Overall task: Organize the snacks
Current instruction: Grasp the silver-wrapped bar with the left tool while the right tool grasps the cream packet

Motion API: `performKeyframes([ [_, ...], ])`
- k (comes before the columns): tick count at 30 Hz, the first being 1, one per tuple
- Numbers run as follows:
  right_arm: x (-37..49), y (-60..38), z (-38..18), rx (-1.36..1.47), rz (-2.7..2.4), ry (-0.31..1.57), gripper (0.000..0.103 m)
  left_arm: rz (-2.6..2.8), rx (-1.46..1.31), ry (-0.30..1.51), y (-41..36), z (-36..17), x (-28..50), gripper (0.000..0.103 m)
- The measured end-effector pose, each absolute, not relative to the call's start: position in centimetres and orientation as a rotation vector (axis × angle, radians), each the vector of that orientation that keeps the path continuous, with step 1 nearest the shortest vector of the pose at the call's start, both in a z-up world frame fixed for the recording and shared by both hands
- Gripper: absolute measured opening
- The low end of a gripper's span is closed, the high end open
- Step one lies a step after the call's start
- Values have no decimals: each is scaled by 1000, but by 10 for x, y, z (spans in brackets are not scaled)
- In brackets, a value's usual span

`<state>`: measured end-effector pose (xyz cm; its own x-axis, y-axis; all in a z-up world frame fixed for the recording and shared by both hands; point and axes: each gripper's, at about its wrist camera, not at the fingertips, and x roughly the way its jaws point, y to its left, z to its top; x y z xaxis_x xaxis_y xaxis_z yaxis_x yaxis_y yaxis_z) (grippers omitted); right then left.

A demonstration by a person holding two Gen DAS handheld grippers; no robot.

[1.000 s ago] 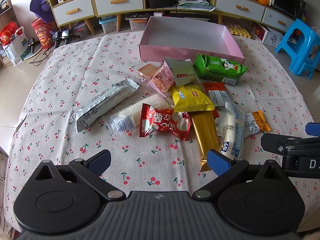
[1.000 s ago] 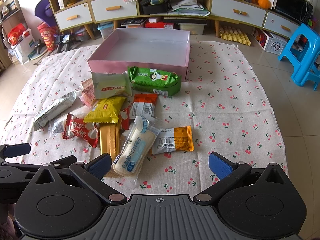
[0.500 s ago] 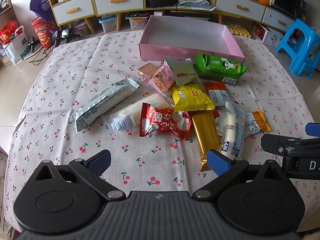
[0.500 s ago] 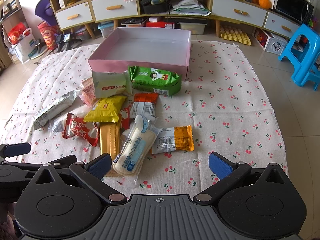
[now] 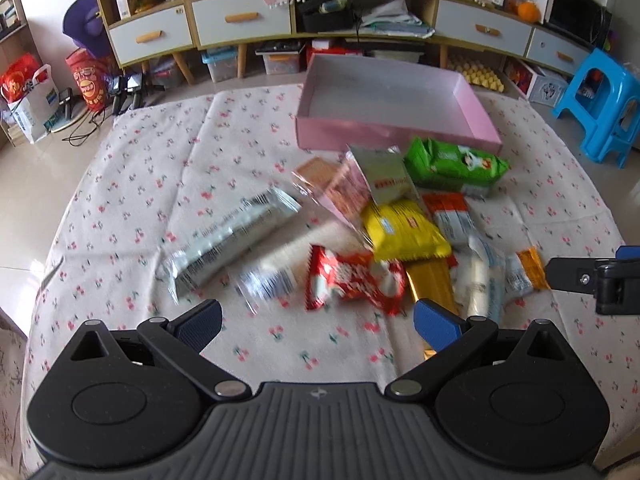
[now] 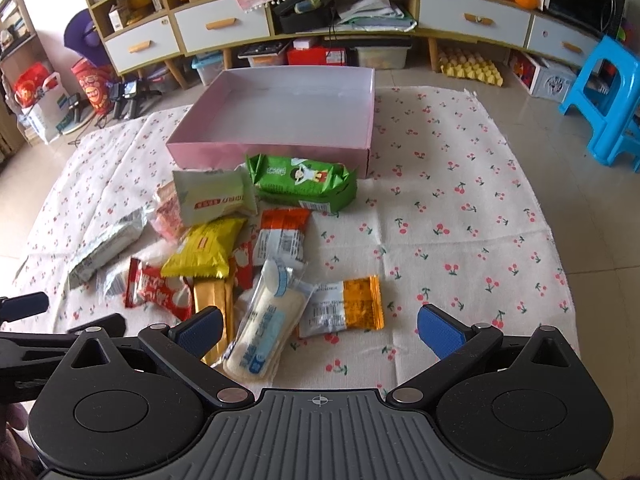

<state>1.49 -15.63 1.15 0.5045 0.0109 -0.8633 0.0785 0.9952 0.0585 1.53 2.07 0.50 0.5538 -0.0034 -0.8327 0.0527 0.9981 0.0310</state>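
Note:
Several snack packets lie heaped on a cherry-print cloth (image 6: pixel 460 208) in front of an empty pink box (image 6: pixel 280 148). Among them are a green pack (image 6: pixel 304 182), a yellow pack (image 6: pixel 206 248), a red pack (image 5: pixel 352 278), a silver pack (image 5: pixel 228 240), a white-blue pack (image 6: pixel 266 320) and an orange-ended pack (image 6: pixel 344 308). My left gripper (image 5: pixel 316 326) is open above the cloth, just short of the red pack. My right gripper (image 6: pixel 318 330) is open too, with the white-blue and orange-ended packs lying between and ahead of its fingers. Neither holds anything.
A low cabinet with drawers (image 6: pixel 224 28) runs along the back wall, with boxes and bags on the floor beneath. A blue plastic stool (image 6: pixel 608 104) stands at the right. The right half of the cloth is bare. The right gripper's body (image 5: pixel 600 280) shows at the left view's right edge.
The left gripper has moved, its view now blurred and shifted, so the snacks sit further right and the far cabinet shows more. The right gripper has barely moved. Both stayed open.

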Motion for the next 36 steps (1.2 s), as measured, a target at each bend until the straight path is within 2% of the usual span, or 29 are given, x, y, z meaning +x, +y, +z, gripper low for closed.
performKeyframes([
  [9, 53, -168, 7, 84, -20, 1056, 103, -24, 76, 1036, 44, 3, 56, 102],
  [13, 72, -175, -2, 192, -4, 1094, 103, 1, 74, 1032, 57, -5, 75, 102],
  [21, 109, -172, -20, 587, 87, 1146, 103, -89, 102, 1087, 82, -22, 107, 78],
  [27, 132, -157, -33, 683, 84, 1130, 101, -175, 44, 1089, 100, -25, 113, 69],
  [31, 141, -151, -44, 751, 77, 1126, 92, -198, 50, 1111, 105, -31, 118, 59],
  [36, 149, -141, -57, 794, 61, 1121, 84, -206, 93, 1148, 105, -41, 119, 55],
])
